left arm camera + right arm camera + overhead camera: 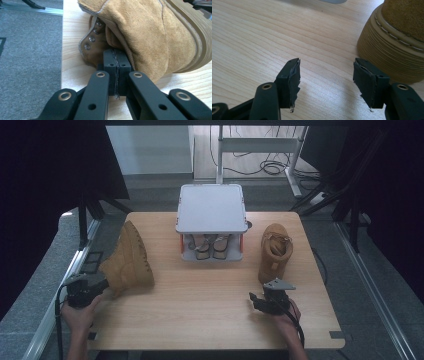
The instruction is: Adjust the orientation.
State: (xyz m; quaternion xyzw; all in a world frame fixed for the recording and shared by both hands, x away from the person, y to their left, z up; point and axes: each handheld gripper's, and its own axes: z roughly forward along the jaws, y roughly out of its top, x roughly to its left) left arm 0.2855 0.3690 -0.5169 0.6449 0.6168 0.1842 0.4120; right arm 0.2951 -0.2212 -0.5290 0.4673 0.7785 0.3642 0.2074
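left tongs (117, 65): jaws pressed together, nipping a thin edge of the left boot (127, 260) at its collar; boot on its side at table (210, 315) left edge | right tongs (325, 75): jaws wide apart, nothing between, low over table just beside right boot (275, 251) sole | grey rack (211, 220): table rear centre

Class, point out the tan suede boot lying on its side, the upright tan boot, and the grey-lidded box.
Tan suede boot on its side (131, 260), high view, its upper.
Upright tan boot (275, 251), high view, its laces.
Grey-lidded box (211, 207), high view, its lid.
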